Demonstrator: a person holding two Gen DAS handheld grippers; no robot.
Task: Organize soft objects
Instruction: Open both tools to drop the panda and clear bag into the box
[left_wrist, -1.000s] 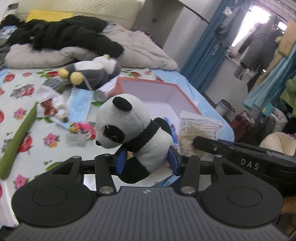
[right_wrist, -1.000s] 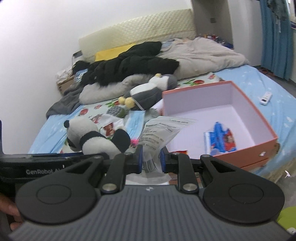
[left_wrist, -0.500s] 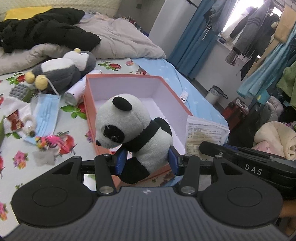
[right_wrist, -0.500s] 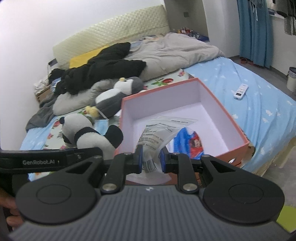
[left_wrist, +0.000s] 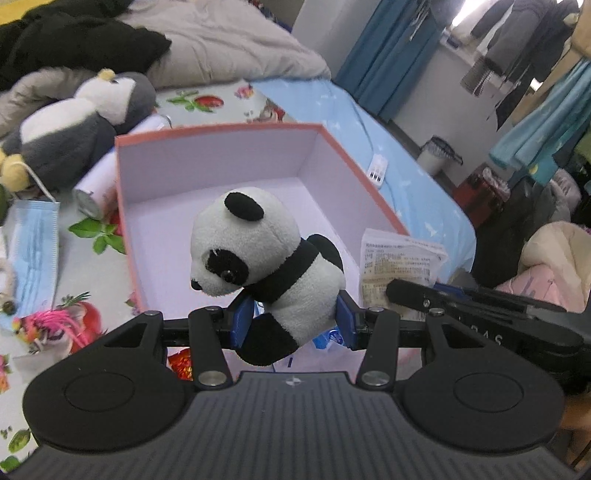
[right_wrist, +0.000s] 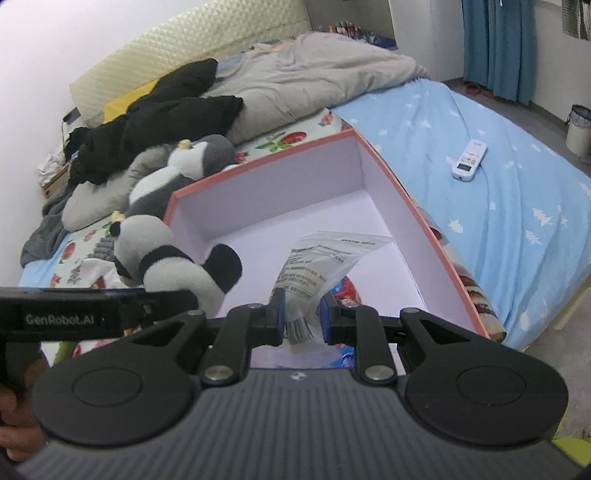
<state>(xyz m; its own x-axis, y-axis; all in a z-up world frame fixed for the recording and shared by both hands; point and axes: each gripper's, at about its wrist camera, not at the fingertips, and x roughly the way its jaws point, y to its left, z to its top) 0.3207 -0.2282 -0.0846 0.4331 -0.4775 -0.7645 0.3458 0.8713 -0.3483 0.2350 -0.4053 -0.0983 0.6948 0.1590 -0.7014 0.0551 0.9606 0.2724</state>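
Nearest, at the lower centre of the left wrist view, the left hand-held gripper (left_wrist: 291, 319) is clenched on a small black-and-white plush panda (left_wrist: 266, 273), its blue pads pressing into the belly and back while the head rises free above them. At the lower centre of the right wrist view, the right hand-held gripper (right_wrist: 300, 319) is pinched on the bottom edge of a crinkly clear plastic packet with printed text (right_wrist: 321, 266), which stands up from the jaws.

Both loads hang over the near end of an open salmon-pink cardboard box with a pale lilac lining (left_wrist: 354, 177), so the step in hand looks like dropping them in. A blue and red wrapped item (right_wrist: 345, 288) already lies on the box floor.

The panda looks light and squashy; its stuffing yields, so the mid-body grip seems the sound one, since a limb or ear would flop. The packet looks thin, slick and limp, best held by an edge as it is now, though it could slide out.

Farther back, at the upper left of the left view, a grey and white plush penguin (left_wrist: 74, 129) lies on the floral bed sheet (left_wrist: 74, 266) beside the box, with a light blue face mask (left_wrist: 33, 254) nearer the left edge.
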